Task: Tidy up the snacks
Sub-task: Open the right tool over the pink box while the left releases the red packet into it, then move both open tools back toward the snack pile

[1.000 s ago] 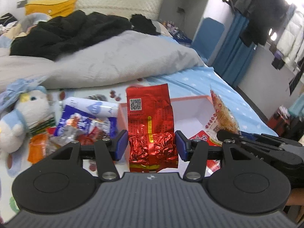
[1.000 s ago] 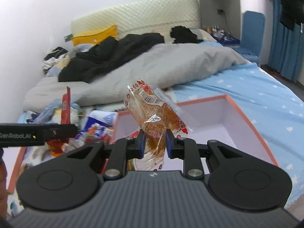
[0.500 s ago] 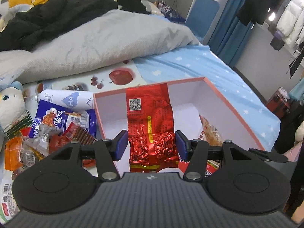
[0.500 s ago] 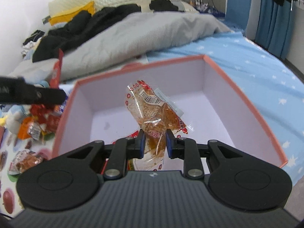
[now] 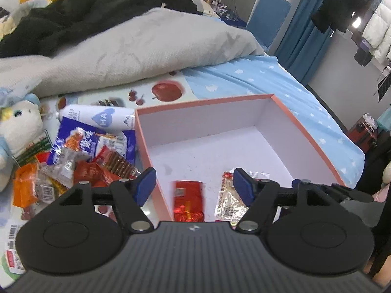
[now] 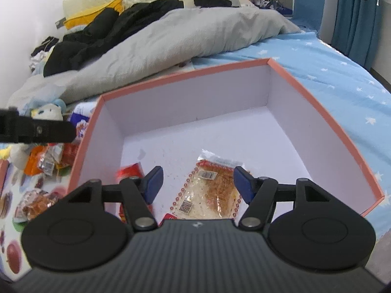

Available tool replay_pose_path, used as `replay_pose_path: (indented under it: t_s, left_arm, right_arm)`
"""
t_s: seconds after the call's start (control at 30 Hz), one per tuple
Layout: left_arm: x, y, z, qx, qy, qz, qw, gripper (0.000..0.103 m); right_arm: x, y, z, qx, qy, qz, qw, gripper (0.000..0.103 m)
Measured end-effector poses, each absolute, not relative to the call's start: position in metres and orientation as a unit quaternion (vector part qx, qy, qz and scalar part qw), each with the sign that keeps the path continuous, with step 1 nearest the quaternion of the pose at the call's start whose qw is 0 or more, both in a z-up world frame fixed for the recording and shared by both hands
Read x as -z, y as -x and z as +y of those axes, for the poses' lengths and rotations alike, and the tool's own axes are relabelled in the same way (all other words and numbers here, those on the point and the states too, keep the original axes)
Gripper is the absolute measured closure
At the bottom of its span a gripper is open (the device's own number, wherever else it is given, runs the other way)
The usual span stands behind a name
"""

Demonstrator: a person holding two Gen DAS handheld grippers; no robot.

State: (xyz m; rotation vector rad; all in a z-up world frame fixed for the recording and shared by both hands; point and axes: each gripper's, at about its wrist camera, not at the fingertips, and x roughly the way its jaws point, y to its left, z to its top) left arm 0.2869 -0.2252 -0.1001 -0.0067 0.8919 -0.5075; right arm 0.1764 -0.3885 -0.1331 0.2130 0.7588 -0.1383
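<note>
A pink-rimmed box [image 5: 305, 131] with a white inside lies on the bed; it also shows in the right wrist view [image 6: 325, 112]. A red foil packet [image 5: 188, 201] lies on the box floor under my open, empty left gripper [image 5: 194, 185]; its edge shows in the right wrist view [image 6: 129, 171]. A clear packet with an orange snack [image 6: 210, 193] lies on the box floor under my open, empty right gripper [image 6: 198, 183]; it also shows in the left wrist view [image 5: 229, 200].
A heap of loose snacks [image 5: 73, 168] lies left of the box, with a blue bag [image 5: 85, 141], a white can [image 5: 97, 119] and a plush toy [image 5: 17, 127]. A grey duvet [image 5: 136, 51] and black clothes [image 5: 80, 14] lie behind.
Both grippers have opened over the box. The red foil packet and the clear orange packet have dropped out of them onto the box floor.
</note>
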Motion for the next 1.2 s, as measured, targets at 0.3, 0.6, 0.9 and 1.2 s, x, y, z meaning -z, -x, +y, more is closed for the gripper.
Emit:
replay_pose_path:
  t_s: [0.3,0.6,0.9,1.2]
  left_arm:
    - [0.059,-0.268,-0.196,0.244,0.020,0.388,0.889,0.029]
    - [0.022,-0.233,-0.154,0.226,0.035,0.347,0.910,0.029]
    - [0.003,-0.199,-0.111,0.212,0.043,0.320,0.922,0.029]
    - [0.003,-0.177,-0.070,0.191,0.060,0.316,0.927,0.029]
  right_arm:
    - [0.092,-0.164,-0.375,0.056,-0.101,0.322,0.940,0.037]
    - [0.054,-0.142,-0.350,0.035,-0.095,0.279,0.955,0.037]
    - [0.026,-0.124,-0.321,0.005,-0.087,0.243,0.966,0.037]
    - [0.020,-0.117,-0.286,-0.032,-0.072,0.240,0.968,0.037]
